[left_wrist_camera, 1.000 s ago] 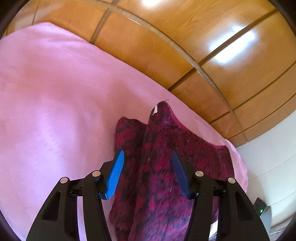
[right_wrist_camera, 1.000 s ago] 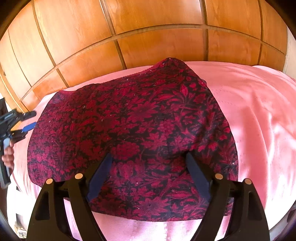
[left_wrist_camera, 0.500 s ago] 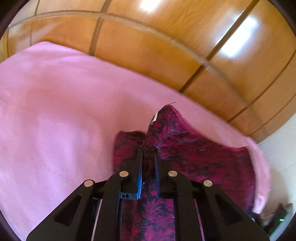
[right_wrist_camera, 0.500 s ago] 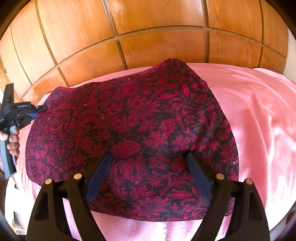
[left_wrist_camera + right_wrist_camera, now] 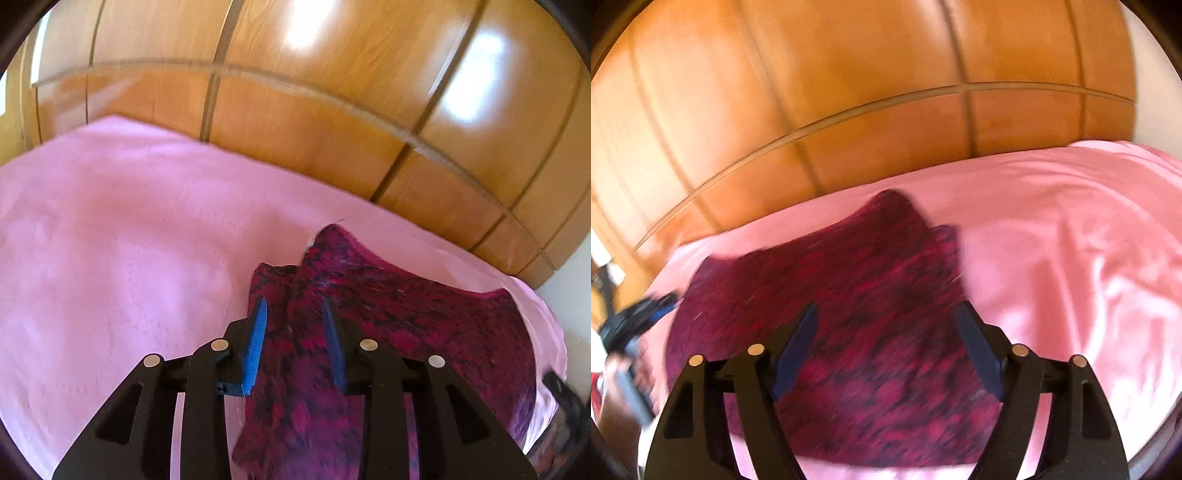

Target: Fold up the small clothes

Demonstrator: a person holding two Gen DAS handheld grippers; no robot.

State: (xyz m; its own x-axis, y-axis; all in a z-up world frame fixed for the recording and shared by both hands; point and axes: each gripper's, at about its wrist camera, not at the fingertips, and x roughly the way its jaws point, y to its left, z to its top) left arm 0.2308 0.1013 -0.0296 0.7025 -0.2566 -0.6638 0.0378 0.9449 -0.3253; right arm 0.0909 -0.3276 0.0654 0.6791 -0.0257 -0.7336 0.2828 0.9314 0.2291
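Fingers of left gripper (image 5: pixel 294 320) and right gripper (image 5: pixel 888 325) parted, grasping nothing, above red garment (image 5: pixel 849 295) lying on pink sheet (image 5: pixel 129 240); right view blurred.

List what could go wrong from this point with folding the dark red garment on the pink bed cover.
1. Both tongs, left and right, are open with nothing gripped, so the dark red garment could settle unevenly.
2. One layer already overlaps near its raised corner; a further fold may lock in that crease.
3. The garment lies close to the pink bed cover edge and may slide off.
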